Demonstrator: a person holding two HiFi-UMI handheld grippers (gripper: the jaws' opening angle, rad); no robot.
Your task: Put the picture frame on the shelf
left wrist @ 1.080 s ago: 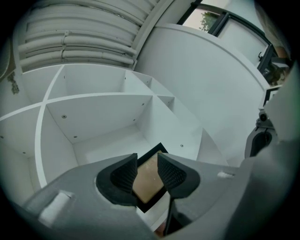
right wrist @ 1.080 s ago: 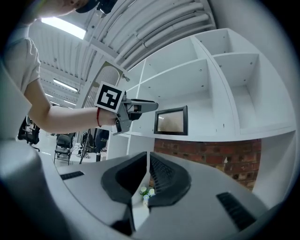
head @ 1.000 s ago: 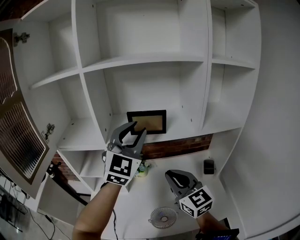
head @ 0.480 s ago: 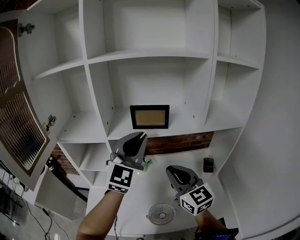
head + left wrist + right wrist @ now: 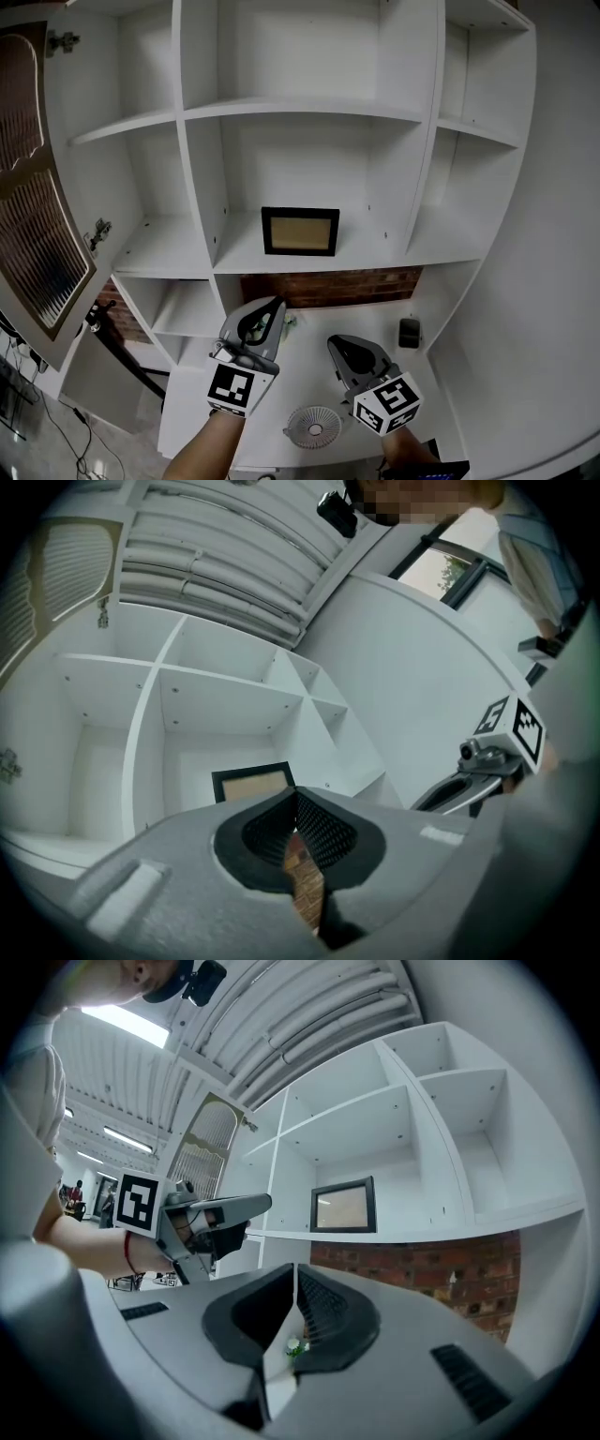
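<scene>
The black picture frame [image 5: 300, 232] with a tan inside stands upright on the middle shelf [image 5: 375, 258] of the white shelving, against the back wall. It also shows in the left gripper view [image 5: 253, 783] and the right gripper view [image 5: 345, 1206]. My left gripper [image 5: 272, 305] hangs below the shelf, well apart from the frame. It is shut, its pads [image 5: 319, 832] meeting with nothing between them. My right gripper [image 5: 333, 345] is beside it, lower and to the right, also shut and empty [image 5: 295, 1269].
A brick strip [image 5: 328, 286] runs under the shelf. On the white desk below lie a round fan-like disc [image 5: 312, 427], a small black object [image 5: 409, 332] and a little plant [image 5: 289, 323]. A brown cabinet door [image 5: 37, 225] stands open at the left.
My left gripper has drawn back and down from the frame's lower left corner, and its jaws have gone from open to shut. The frame stays on the shelf. The right gripper has barely moved.
</scene>
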